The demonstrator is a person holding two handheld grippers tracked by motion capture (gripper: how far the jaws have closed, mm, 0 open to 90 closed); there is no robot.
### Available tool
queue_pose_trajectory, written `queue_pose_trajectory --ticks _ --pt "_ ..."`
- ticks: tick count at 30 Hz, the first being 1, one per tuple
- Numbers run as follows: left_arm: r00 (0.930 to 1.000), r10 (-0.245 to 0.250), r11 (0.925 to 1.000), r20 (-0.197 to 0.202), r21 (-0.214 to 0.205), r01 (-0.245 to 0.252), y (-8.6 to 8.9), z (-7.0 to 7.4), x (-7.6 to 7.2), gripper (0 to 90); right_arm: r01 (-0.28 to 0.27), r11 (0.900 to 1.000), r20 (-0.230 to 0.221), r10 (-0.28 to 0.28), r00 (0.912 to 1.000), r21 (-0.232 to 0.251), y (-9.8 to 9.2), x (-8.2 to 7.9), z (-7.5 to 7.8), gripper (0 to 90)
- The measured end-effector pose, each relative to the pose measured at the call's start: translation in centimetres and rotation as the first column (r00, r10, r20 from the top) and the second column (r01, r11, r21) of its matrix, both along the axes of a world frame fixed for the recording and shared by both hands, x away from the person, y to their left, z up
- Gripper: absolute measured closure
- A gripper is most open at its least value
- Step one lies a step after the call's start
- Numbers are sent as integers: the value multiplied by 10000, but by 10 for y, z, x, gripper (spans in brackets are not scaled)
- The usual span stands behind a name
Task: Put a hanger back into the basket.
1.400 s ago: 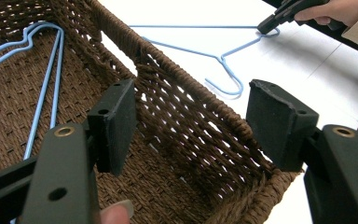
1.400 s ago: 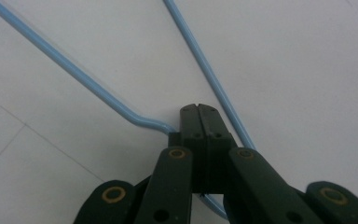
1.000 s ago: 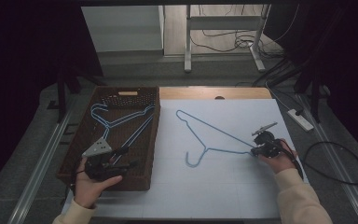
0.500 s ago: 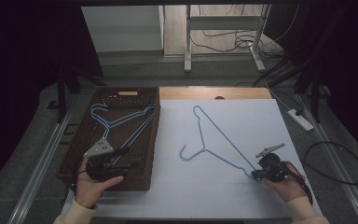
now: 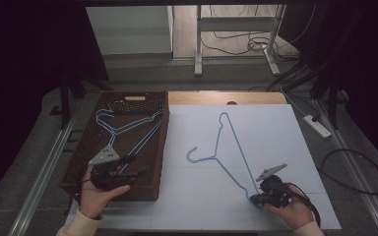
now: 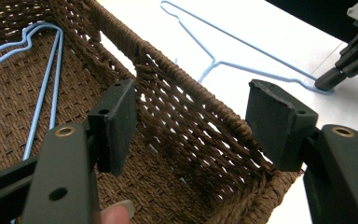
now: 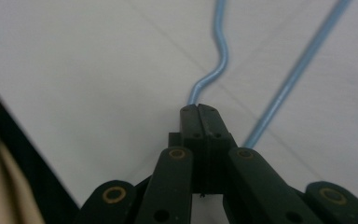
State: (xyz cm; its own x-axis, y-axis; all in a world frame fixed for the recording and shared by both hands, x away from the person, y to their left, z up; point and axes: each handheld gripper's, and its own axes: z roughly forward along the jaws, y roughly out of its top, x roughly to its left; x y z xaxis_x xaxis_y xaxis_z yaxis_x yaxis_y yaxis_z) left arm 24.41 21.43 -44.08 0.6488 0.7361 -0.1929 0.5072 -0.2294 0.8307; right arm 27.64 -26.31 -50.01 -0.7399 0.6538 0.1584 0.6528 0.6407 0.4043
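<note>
Right gripper point(image 5: 257, 198), clamped on corner of blue hanger point(image 5: 225, 157), pulled back toward near table edge. Hanger dragged along, swung round: hook now points left, long bar runs steeply away.

Away from your work, the white surface point(image 5: 275, 128) carries a brown wicker basket point(image 5: 160, 147) at its left edge, and blue wire hangers point(image 5: 128, 129) lie flat inside it. Beyond the surface's far edge you can see a strip of bare wooden tabletop point(image 5: 216, 98) and, further back on the floor, the white legs of a stand point(image 5: 197, 44) with loose cables point(image 5: 236, 43) around them. To your right, a white power strip point(image 5: 317, 126) lies just off the surface, and a black cable loop point(image 5: 357, 169) lies on the grey floor nearby.
</note>
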Motion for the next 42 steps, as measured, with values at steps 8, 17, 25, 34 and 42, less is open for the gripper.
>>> queue_pose_trajectory --ticks 8,17,25,34,42 --pt "10000 -30 9999 -16 -104 30 1 1 0 342 -554 9978 -138 560 9983 375 19 -8 -3 900" --pt "10000 7 9999 -4 -126 -7 2 1 0 342 -1086 9928 99 1083 9941 511 42 -9 -6 900" --pt "10000 12 9999 -31 -104 -12 3 1 1 342 -1504 9855 133 1498 9886 788 60 -8 -8 900" --pt "10000 43 9999 -6 -120 -43 3 2 0 342 -1901 9742 159 1896 9817 1212 83 -6 -12 900" --pt "10000 46 9999 -1 -107 -46 4 2 0 342 -2214 9644 378 2182 9752 1446 105 -3 -16 900"
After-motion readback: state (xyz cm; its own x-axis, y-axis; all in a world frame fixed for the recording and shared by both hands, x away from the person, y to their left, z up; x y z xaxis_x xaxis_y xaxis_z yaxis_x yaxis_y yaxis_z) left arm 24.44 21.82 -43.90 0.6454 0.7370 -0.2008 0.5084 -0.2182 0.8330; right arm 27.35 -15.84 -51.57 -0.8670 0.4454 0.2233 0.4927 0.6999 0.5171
